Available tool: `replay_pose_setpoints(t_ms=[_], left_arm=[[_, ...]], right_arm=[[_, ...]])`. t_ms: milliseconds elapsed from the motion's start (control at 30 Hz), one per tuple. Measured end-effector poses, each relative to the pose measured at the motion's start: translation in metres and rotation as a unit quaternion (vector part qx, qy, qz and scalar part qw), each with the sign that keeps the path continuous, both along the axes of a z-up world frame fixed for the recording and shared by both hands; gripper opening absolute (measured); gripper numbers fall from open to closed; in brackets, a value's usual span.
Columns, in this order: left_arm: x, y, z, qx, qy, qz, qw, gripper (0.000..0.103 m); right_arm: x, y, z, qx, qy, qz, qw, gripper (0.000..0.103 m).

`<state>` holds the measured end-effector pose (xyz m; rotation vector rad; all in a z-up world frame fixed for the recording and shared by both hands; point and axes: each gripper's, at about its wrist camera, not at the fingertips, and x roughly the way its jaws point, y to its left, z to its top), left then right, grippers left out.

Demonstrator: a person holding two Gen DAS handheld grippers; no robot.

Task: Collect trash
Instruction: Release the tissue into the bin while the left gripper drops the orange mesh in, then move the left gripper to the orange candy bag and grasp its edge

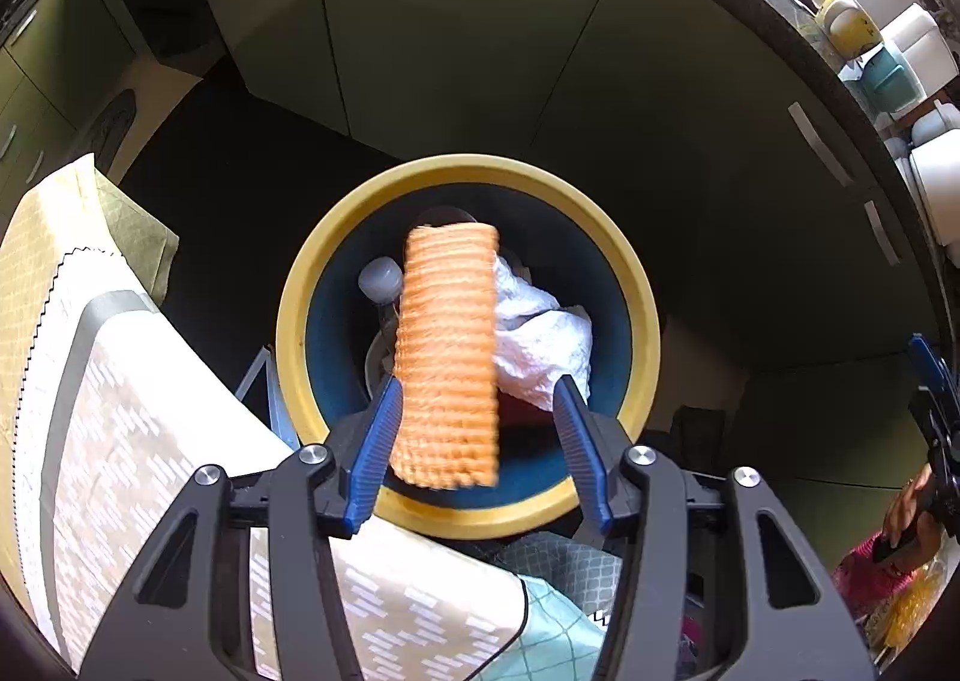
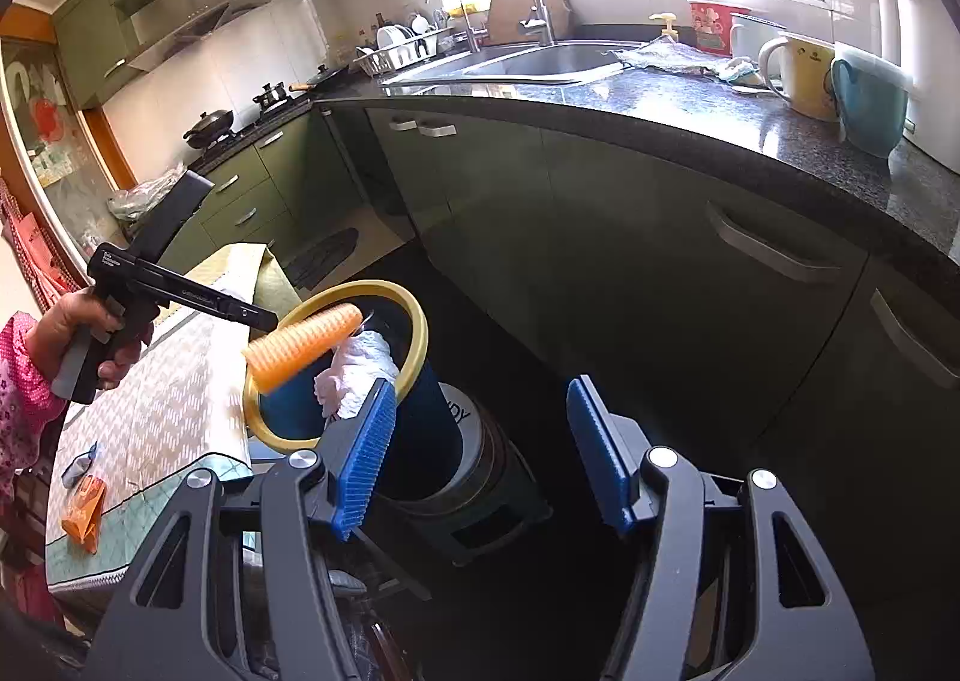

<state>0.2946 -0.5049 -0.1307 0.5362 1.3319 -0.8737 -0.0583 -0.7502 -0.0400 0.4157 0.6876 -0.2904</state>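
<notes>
Across the upper right of my right wrist frame, counter: a dark speckled worktop (image 2: pixel 690 99) curves past, with a steel sink (image 2: pixel 540 58) set in it and green cabinet doors (image 2: pixel 630 237) below

Table: lower left of both views, I see a beige patterned cloth (image 1: pixel 138 429) over a table edge; in the right wrist view an orange wrapper (image 2: pixel 84 513) lies on it near the bottom left

Bin: centre of my left wrist frame, a dark blue trash bin (image 1: pixel 618 381) with a yellow rim (image 1: pixel 468 171) stands on the dark floor just beside the table; in the right wrist view it sits left of centre (image 2: pixel 420 441)

Bin contents: crumpled white paper (image 1: pixel 540 339) lies inside on the right half, and a small whitish rounded item (image 1: pixel 380 278) on the left; what it is I cannot tell

Task item: an orange ribbed piece of trash (image 1: pixel 447 357) sits mid-frame over the bin mouth, slightly blurred; from the right wrist view it appears tilted above the yellow rim (image 2: pixel 303 345)

Left gripper (image 1: pixel 477 441): blue pads spread wide; the left pad (image 1: pixel 375 453) is at the orange piece's edge, whether touching I cannot tell, and the right pad stands clear, so I read it as released

Right gripper (image 2: pixel 483 459): lower centre of its own frame, pads parted wide with only dark floor and the bin's side between them, grasping nothing

Mugs: a yellow mug (image 2: pixel 807 75) and a blue container (image 2: pixel 870 105) stand at upper right
</notes>
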Motion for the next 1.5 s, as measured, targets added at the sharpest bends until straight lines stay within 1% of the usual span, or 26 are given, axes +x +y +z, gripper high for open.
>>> replay_pose_setpoints(t_ms=[133, 200, 267, 300, 367, 467, 533, 633, 733, 800, 967, 1100, 1267, 1333, 1433, 1500], left_arm=[[-0.016, 0.042, 0.029, -0.009, -0.009, -0.003, 0.9999, 0.061], [-0.026, 0.073, 0.047, -0.014, -0.022, 0.002, 0.9997, 0.067], [-0.04, 0.108, 0.064, -0.016, -0.025, 0.014, 0.9995, 0.074], [-0.047, 0.126, 0.07, -0.011, -0.031, 0.02, 0.9992, 0.076], [-0.061, 0.166, 0.079, 0.004, -0.042, 0.043, 0.9982, 0.083], [-0.072, 0.236, 0.074, 0.029, -0.029, 0.096, 0.9945, 0.085], [-0.078, 0.278, 0.067, 0.041, -0.012, 0.139, 0.9894, 0.085], [-0.082, 0.342, 0.048, 0.06, 0.022, 0.206, 0.9765, 0.088], [-0.085, 0.388, 0.026, 0.071, 0.057, 0.251, 0.9635, 0.088], [-0.084, 0.399, 0.011, 0.081, 0.079, 0.269, 0.9565, 0.088], [-0.079, 0.387, -0.013, 0.104, 0.091, 0.261, 0.9555, 0.089], [-0.073, 0.384, -0.023, 0.12, 0.104, 0.268, 0.9503, 0.09], [-0.071, 0.399, -0.026, 0.112, 0.136, 0.282, 0.9429, 0.09], [-0.073, 0.408, -0.025, 0.112, 0.139, 0.288, 0.9407, 0.09], [-0.073, 0.415, -0.019, 0.09, 0.146, 0.293, 0.9406, 0.09], [-0.072, 0.418, -0.015, 0.081, 0.142, 0.283, 0.945, 0.089]], right_arm=[[0.023, 0.017, 0.002, -0.003, -0.003, 0.034, 0.999, 0.06], [0.034, 0.03, 0.003, -0.005, -0.005, 0.056, 0.998, 0.06], [0.046, 0.044, 0.005, -0.008, -0.005, 0.077, 0.997, 0.061], [0.052, 0.051, 0.005, -0.009, -0.005, 0.088, 0.996, 0.062], [0.064, 0.067, 0.006, -0.01, -0.003, 0.108, 0.994, 0.062], [0.08, 0.09, 0.006, -0.009, -0.001, 0.141, 0.99, 0.062], [0.091, 0.108, 0.007, -0.014, 0.001, 0.162, 0.987, 0.062], [0.104, 0.136, 0.011, -0.022, 0.003, 0.196, 0.98, 0.062], [0.114, 0.163, 0.017, -0.033, 0.003, 0.226, 0.974, 0.063], [0.116, 0.179, 0.02, -0.039, 0.0, 0.24, 0.97, 0.063], [0.116, 0.204, 0.023, -0.046, -0.001, 0.267, 0.963, 0.063], [0.115, 0.208, 0.021, -0.045, 0.004, 0.274, 0.961, 0.063], [0.119, 0.197, 0.015, -0.039, 0.008, 0.273, 0.961, 0.063], [0.121, 0.196, 0.012, -0.036, 0.01, 0.274, 0.961, 0.063], [0.125, 0.197, 0.01, -0.035, 0.014, 0.278, 0.96, 0.063], [0.127, 0.199, 0.009, -0.036, 0.014, 0.281, 0.959, 0.063]])
